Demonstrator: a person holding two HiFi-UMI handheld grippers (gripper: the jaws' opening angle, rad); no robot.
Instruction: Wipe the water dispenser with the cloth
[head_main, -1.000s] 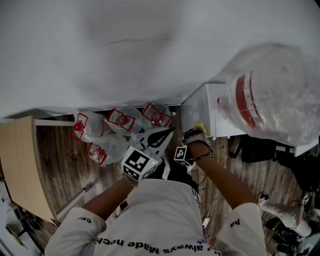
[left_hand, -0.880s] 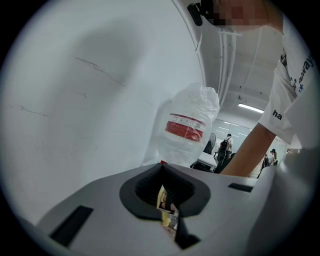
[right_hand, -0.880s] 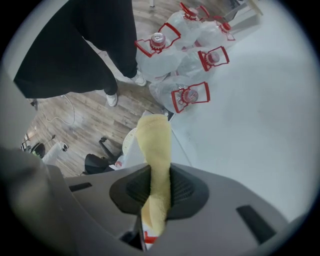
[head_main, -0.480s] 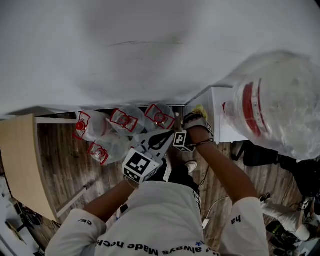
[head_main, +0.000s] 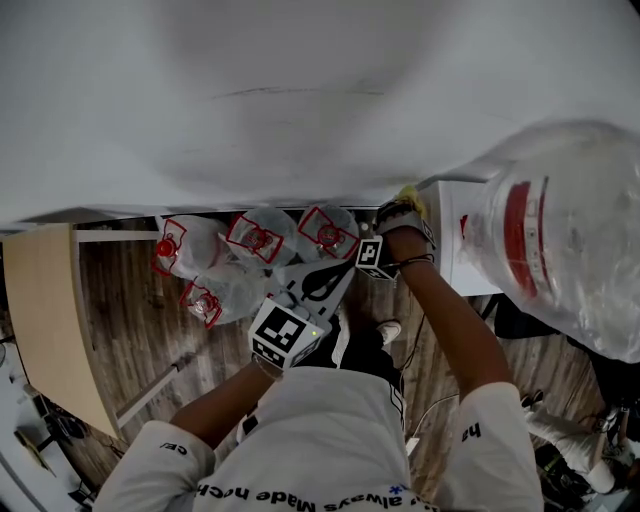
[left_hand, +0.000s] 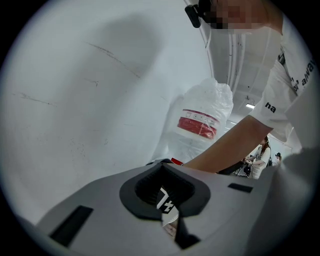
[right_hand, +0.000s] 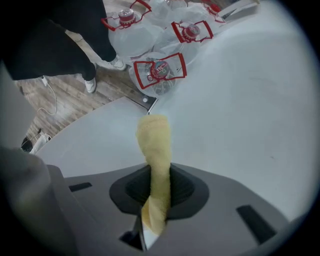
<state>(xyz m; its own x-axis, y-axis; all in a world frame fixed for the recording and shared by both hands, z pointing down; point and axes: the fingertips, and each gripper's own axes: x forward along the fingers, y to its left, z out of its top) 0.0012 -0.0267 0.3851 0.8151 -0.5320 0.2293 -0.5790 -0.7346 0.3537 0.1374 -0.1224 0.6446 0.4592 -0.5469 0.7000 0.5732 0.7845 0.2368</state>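
Right gripper (head_main: 402, 214) is pressing a yellow cloth (right_hand: 154, 150) to the water dispenser (head_main: 452, 240).
Its jaws are clamping the rolled cloth, whose free end is sticking out ahead and touching the dispenser's white side near its edge. Water jugs (right_hand: 159, 70) are lying on the floor beyond. The left gripper (head_main: 322, 282), jaws together and empty, is hanging just left of it.

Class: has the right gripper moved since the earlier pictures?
Yes. The right gripper, shut on the cloth, has climbed the water dispenser's side toward its top edge.
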